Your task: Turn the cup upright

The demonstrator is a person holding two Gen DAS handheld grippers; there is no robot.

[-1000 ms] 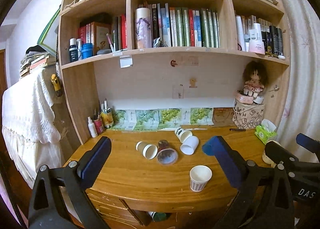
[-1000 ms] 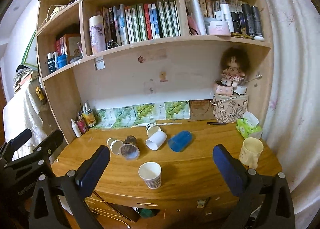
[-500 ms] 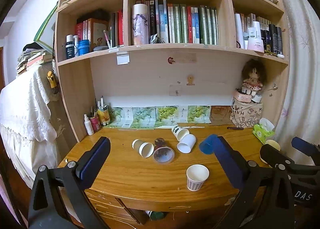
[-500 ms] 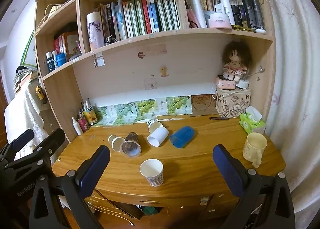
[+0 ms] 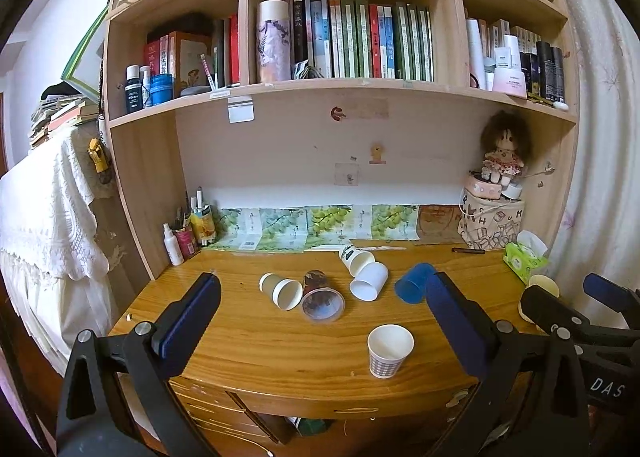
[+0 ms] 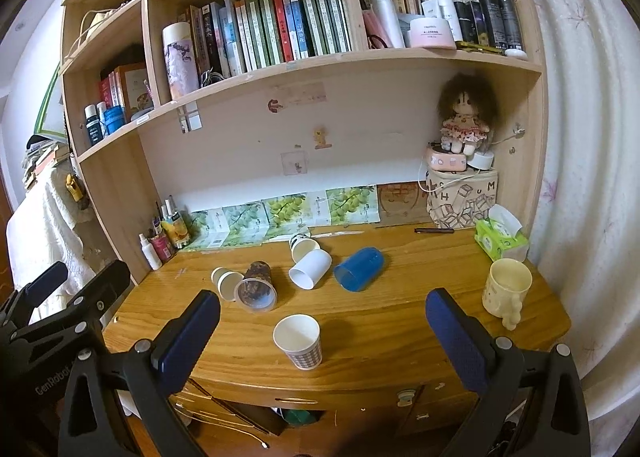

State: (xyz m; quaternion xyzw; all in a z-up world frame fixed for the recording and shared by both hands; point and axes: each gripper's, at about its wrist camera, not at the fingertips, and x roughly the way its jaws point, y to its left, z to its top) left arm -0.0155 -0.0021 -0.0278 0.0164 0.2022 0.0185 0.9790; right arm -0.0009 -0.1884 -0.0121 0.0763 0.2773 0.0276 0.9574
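Several cups lie on their sides on the wooden desk (image 5: 260, 345): a small paper cup (image 5: 280, 291), a clear patterned cup (image 5: 322, 297), two white cups (image 5: 369, 281) and a blue cup (image 5: 412, 287). They also show in the right wrist view, the blue cup (image 6: 360, 269) furthest right. A checked paper cup (image 5: 389, 349) (image 6: 299, 341) stands upright near the front edge. My left gripper (image 5: 320, 321) is open and empty, held back from the desk. My right gripper (image 6: 322, 333) is open and empty too.
A cream mug (image 6: 506, 291) stands upright at the desk's right end. A green tissue pack (image 6: 500, 239), a printed box (image 6: 460, 201) with a doll, and bottles (image 6: 160, 245) line the back. Bookshelves rise above. Drawers (image 6: 280, 409) sit under the front edge.
Both grippers have drawn back and risen a little, so the desk and cups sit lower and smaller in both views. The cups have not moved.
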